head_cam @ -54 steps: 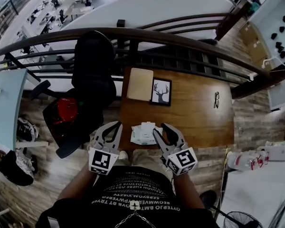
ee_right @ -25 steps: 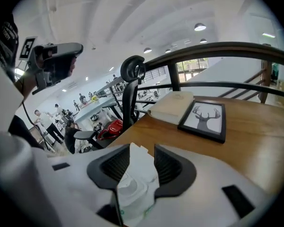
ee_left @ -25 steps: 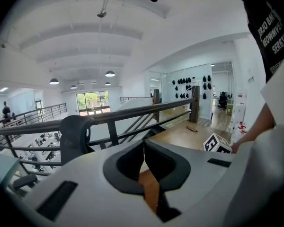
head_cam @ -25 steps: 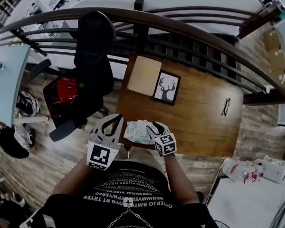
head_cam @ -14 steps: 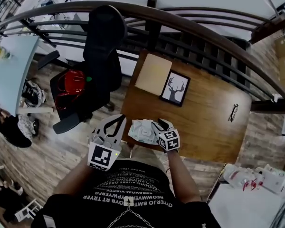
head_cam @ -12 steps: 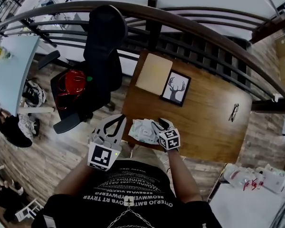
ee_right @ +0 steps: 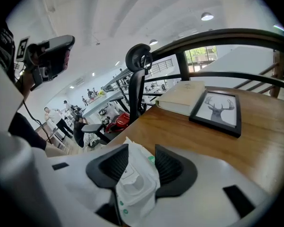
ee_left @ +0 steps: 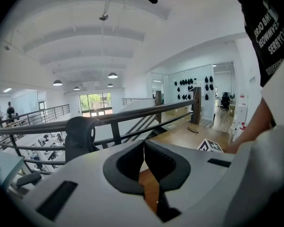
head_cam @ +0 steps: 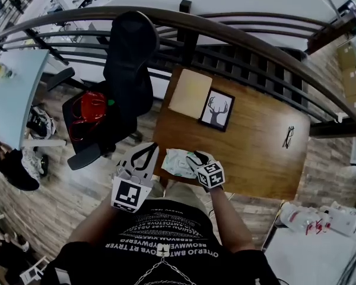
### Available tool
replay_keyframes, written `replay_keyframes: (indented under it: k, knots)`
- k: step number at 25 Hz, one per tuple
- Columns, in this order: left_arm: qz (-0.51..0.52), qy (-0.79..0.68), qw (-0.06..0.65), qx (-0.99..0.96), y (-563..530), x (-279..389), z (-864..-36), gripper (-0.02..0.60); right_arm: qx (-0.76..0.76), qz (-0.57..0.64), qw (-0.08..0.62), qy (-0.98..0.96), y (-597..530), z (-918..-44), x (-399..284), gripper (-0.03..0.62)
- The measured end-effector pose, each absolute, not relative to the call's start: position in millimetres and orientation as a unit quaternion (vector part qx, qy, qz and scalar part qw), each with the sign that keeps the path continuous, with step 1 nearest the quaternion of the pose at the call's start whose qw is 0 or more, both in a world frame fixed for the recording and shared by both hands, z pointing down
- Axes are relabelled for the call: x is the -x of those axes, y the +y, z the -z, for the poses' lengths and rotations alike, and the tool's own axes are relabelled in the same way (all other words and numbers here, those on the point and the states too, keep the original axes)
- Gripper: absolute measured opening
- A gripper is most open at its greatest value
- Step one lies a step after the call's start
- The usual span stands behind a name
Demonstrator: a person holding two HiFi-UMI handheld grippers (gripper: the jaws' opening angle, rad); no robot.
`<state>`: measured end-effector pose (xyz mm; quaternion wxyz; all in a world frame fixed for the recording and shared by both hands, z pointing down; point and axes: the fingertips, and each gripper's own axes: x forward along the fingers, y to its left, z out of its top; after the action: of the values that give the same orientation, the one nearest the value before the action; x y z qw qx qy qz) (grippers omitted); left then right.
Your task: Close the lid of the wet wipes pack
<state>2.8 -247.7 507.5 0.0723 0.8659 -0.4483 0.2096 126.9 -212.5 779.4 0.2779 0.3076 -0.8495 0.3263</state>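
Though label is illegible, wipes pack between newly opened jaws of right tool.

Both my tongs, the left gripper and the right gripper, have smooth matt pale-grey plastic shells; the right one's pads are black, ribbed and rubbery-looking. The wet wipes pack at the near edge of the table is soft white plastic film, creased and faintly shiny, with a smooth moulded plastic lid. The table is brown wood with visible grain and a satin sheen. Towards its far left corner, the book has a matt tan cover, and the picture frame is plain black.
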Motion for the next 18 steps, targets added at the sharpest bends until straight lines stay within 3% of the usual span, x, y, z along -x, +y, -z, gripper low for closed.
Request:
replay_keyframes:
  k: [18]
  knots:
    - [-0.196,-0.409,0.044,-0.89,-209.0,8.2,-491.2,0.029,-0.333,-0.334,0.274,-0.838,-144.1,-801.8,-103.8,0.17]
